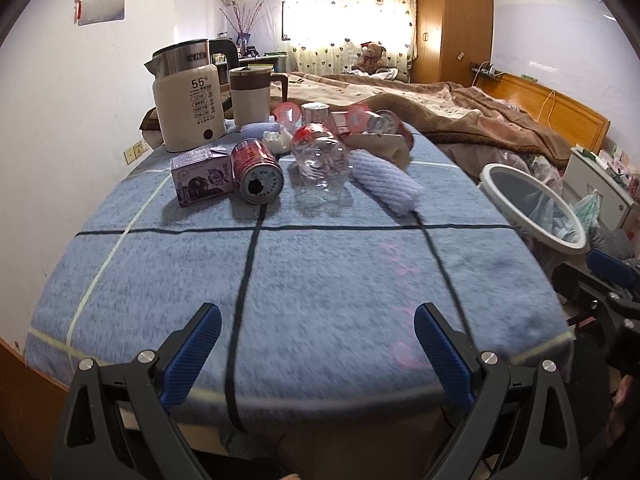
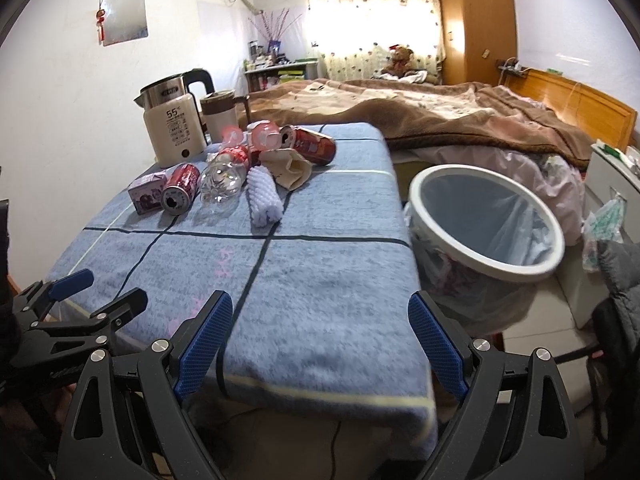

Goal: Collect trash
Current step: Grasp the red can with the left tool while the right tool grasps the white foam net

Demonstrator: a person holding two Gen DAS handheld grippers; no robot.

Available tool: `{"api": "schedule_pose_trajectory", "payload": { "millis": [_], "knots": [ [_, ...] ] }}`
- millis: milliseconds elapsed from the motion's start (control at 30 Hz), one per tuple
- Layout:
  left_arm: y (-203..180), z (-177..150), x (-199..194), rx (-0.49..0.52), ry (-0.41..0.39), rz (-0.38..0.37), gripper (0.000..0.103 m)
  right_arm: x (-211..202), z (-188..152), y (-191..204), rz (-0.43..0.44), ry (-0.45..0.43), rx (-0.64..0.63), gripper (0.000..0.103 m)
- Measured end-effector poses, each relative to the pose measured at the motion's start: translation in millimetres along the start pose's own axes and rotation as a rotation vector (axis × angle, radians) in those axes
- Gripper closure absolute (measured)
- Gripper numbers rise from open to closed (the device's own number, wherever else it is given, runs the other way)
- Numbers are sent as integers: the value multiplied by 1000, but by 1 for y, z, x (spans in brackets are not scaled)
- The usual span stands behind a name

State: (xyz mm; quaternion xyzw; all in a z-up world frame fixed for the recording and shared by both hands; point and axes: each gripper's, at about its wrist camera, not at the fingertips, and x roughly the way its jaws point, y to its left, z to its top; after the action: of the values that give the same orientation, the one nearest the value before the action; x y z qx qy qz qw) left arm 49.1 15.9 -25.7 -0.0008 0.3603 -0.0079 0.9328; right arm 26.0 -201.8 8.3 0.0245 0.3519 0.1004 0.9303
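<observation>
Both hand-held grippers [image 1: 318, 344] [image 2: 320, 330] gape empty; far cans [image 1: 258, 176] partly hidden behind clutter

Bedroom, white walls [image 2: 60, 80]. Far wall: window behind a patterned curtain [image 1: 348, 12], strongly backlit, glare washing out its centre. Right of it, a tall wooden wardrobe [image 2: 476, 20]. Bed with wooden headboard [image 2: 576, 108] and rumpled brown blanket [image 1: 460, 112]; teddy bear [image 2: 402, 58] at the far end. Foreground: table under a blue towelling cloth [image 1: 300, 280]. Small shelf unit [image 2: 280, 70] beside the curtain, its contents too small to tell. Pale tiled floor [image 2: 540, 320], probably.
</observation>
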Motion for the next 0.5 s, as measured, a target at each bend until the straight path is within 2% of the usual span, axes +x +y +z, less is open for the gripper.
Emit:
{"api": "schedule_pose_trajectory", "payload": {
  "millis": [100, 267, 500],
  "knots": [
    [11, 10, 14, -5, 9, -3, 10, 15, 12, 7, 24, 9, -16, 16],
    [37, 34, 36, -54, 15, -27, 10, 47, 35, 21, 56, 35, -46, 26],
    [68, 67, 57, -105, 2, -36, 10, 94, 64, 34, 91, 79, -59, 33]
  ]
}}
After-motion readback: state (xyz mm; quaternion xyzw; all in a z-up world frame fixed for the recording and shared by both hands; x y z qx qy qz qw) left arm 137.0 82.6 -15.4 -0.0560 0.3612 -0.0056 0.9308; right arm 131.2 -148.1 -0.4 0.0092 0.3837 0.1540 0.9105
